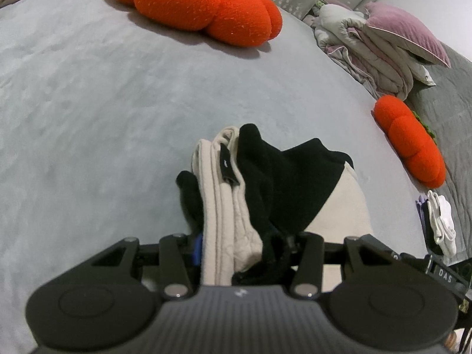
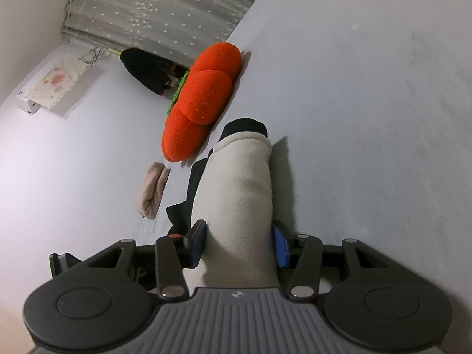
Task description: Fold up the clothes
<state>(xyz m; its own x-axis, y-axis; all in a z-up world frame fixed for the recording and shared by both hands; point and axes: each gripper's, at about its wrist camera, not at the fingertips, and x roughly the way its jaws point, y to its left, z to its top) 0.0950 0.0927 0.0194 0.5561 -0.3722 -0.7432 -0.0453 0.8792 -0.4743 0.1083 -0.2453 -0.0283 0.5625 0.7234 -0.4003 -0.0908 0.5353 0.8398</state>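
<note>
Two tongs are engaged on one cream and black garment (image 1: 253,194), which lies bunched on the grey bed (image 1: 103,118). Left tongs (image 1: 242,253): clenched on the gathered folds of the garment, cream layers and black fabric packed together between the jaws, with a small black tag showing on the cream edge. Right tongs (image 2: 240,243): the cream body of the same garment (image 2: 236,200) fills the gap between the blue pads (image 2: 280,244); the left pad meets the cloth, the right pad sits at its edge, and whether the grip is firm cannot be told from this view.

Surroundings, left view: a large orange pumpkin cushion (image 1: 200,8) lies well beyond the garment; a smaller orange cushion (image 1: 413,141) lies to the right, near a pile of folded bedding (image 1: 377,47). White socks (image 1: 442,221) lie at the right edge. Right view: a folded beige item (image 2: 153,188) rests beside the garment, near the pumpkin cushion.
</note>
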